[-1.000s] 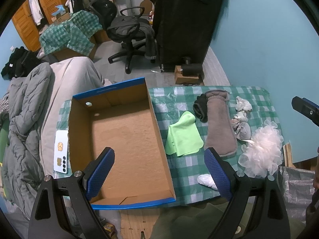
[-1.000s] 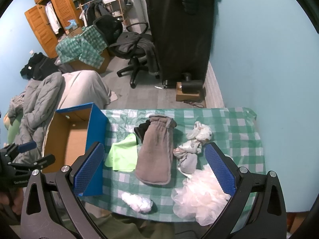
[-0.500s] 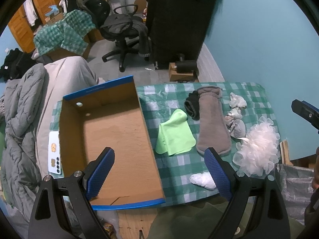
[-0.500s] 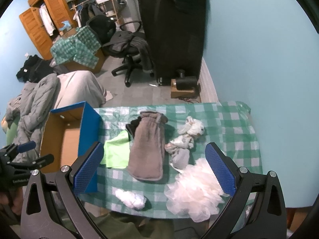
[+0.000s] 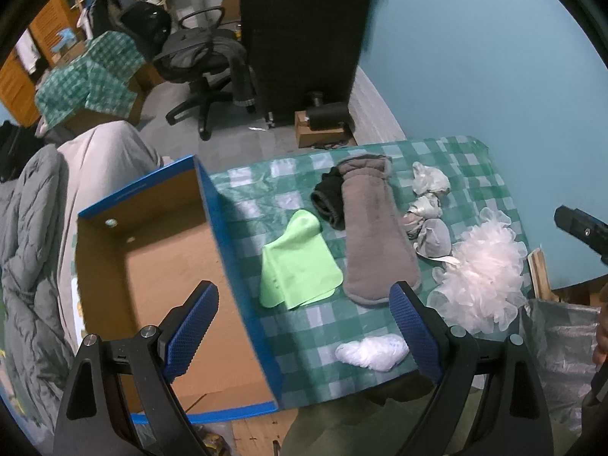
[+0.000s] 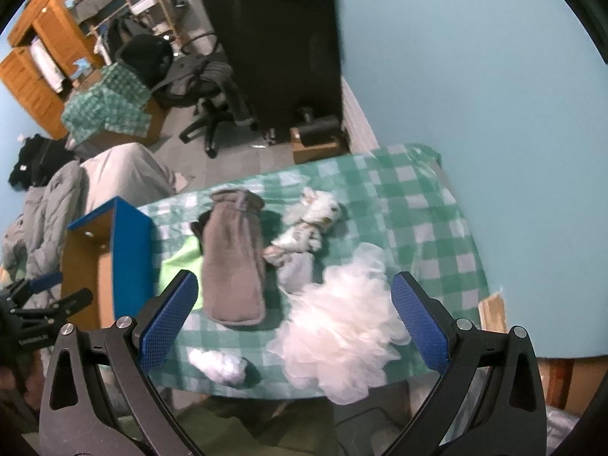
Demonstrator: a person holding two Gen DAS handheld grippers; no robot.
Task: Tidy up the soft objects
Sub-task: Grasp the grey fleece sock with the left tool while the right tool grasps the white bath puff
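Note:
An open blue cardboard box (image 5: 159,266) stands on the left of a green checked tablecloth (image 5: 467,159). On the cloth lie a lime green cloth (image 5: 300,266), a long grey-brown mitt (image 5: 376,228), a dark sock (image 5: 326,197), bundled pale socks (image 5: 429,205), a white mesh pouf (image 5: 482,277) and a small white wad (image 5: 368,351). My left gripper (image 5: 304,330) is open and empty, above the box's right wall. My right gripper (image 6: 290,319) is open and empty, above the pouf (image 6: 342,323) and the mitt (image 6: 231,262).
The table's near edge is just below both grippers. A grey quilted blanket (image 5: 26,228) lies left of the box. A teal wall (image 6: 494,114) borders the table's right side. An office chair (image 5: 205,60) and a dark cabinet (image 5: 304,30) stand beyond the table.
Both grippers have shifted right, so the box and soft objects slide left in the views. The right gripper has come closer to the pouf. Both stay open and empty.

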